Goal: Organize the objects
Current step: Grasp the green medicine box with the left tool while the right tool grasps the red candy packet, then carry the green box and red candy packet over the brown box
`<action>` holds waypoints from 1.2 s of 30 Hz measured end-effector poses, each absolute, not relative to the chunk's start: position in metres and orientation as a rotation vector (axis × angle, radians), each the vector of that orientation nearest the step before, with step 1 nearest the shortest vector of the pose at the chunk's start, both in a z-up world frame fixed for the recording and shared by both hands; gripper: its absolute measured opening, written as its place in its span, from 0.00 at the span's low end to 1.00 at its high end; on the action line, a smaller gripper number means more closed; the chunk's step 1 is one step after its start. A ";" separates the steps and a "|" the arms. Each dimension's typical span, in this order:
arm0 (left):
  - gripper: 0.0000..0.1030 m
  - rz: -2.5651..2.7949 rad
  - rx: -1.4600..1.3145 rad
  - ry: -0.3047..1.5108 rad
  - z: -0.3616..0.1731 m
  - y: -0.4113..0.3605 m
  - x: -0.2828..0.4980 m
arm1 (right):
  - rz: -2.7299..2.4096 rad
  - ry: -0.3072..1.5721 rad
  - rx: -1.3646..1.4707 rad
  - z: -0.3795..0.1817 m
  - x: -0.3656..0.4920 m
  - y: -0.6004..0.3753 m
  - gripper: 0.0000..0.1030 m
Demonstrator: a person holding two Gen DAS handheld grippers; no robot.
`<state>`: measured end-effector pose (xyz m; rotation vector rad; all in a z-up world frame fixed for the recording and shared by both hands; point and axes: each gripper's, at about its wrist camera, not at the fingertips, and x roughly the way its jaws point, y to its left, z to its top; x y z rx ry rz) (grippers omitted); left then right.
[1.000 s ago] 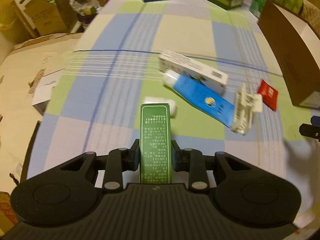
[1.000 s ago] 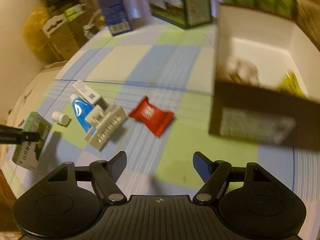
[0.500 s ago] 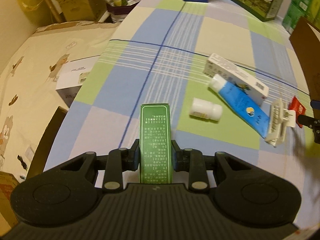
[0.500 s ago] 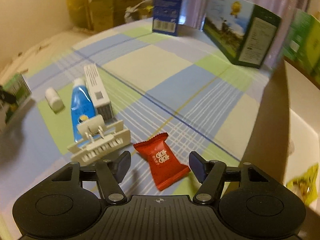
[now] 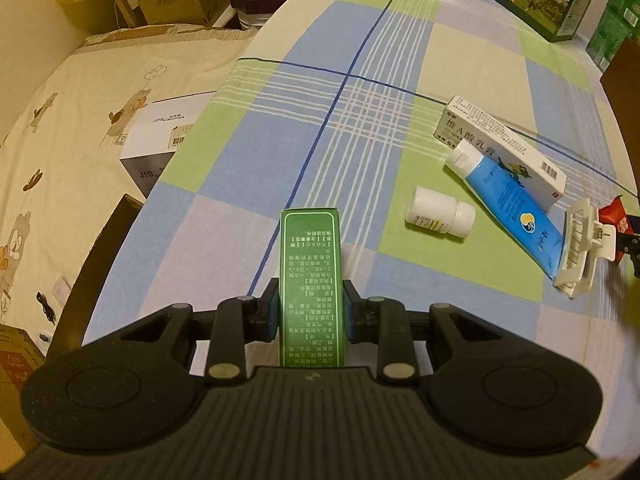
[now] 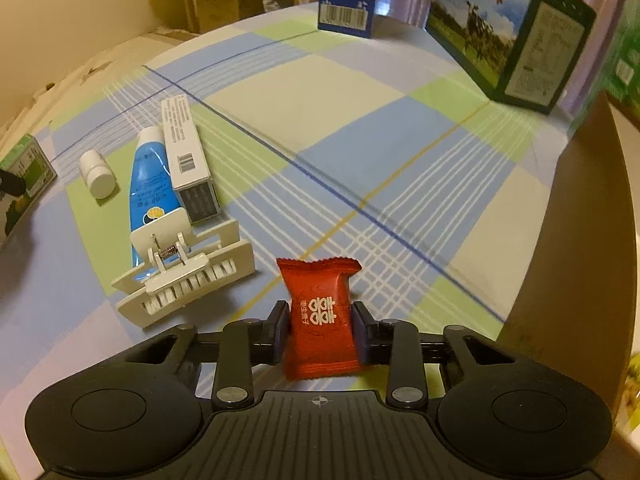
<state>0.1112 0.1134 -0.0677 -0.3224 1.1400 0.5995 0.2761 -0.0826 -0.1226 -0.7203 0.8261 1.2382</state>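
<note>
Beside the clip, right gripper clamped on the red packet; beyond the bottle, left gripper pinching the green box.

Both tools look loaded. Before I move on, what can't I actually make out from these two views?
- Brown box interior: right wrist view, its near wall hides it and the frame edge cuts it off.
- Red packet: left wrist view, mostly hidden behind the white clip at the frame edge.
- Green box print: left wrist view, too small to read.
- Green box's lower end: hidden by the left tool.
</note>
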 end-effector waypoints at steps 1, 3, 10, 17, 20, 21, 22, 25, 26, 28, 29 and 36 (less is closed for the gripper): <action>0.25 0.600 -0.321 1.139 -0.068 0.113 0.111 | 1.234 0.836 -0.710 -0.123 0.276 -0.084 0.29; 0.25 0.601 -0.321 1.138 -0.068 0.113 0.111 | 1.227 0.858 -0.692 -0.122 0.274 -0.087 0.27; 0.25 0.603 -0.306 1.141 -0.068 0.112 0.114 | 1.176 0.938 -0.634 -0.118 0.264 -0.099 0.27; 0.25 0.603 -0.280 1.139 -0.070 0.109 0.115 | 1.150 0.994 -0.582 -0.115 0.251 -0.118 0.27; 0.25 0.598 -0.273 1.137 -0.070 0.109 0.115 | 1.137 1.005 -0.572 -0.114 0.247 -0.124 0.27; 0.25 0.596 -0.270 1.136 -0.071 0.108 0.115 | 1.132 1.008 -0.571 -0.113 0.246 -0.125 0.27; 0.25 0.595 -0.265 1.136 -0.071 0.108 0.115 | 1.129 1.010 -0.569 -0.113 0.245 -0.126 0.27; 0.25 0.593 -0.255 1.131 -0.072 0.107 0.114 | 1.118 1.015 -0.567 -0.112 0.242 -0.130 0.27; 0.25 0.591 -0.251 1.130 -0.072 0.106 0.114 | 1.115 1.017 -0.565 -0.112 0.241 -0.132 0.27; 0.25 0.586 -0.247 1.129 -0.072 0.106 0.114 | 1.107 1.024 -0.557 -0.112 0.240 -0.134 0.27; 0.25 0.584 -0.247 1.129 -0.072 0.106 0.114 | 1.103 1.029 -0.552 -0.112 0.239 -0.136 0.27; 0.25 0.564 -0.252 1.123 -0.067 0.103 0.108 | 1.075 1.051 -0.502 -0.104 0.236 -0.152 0.26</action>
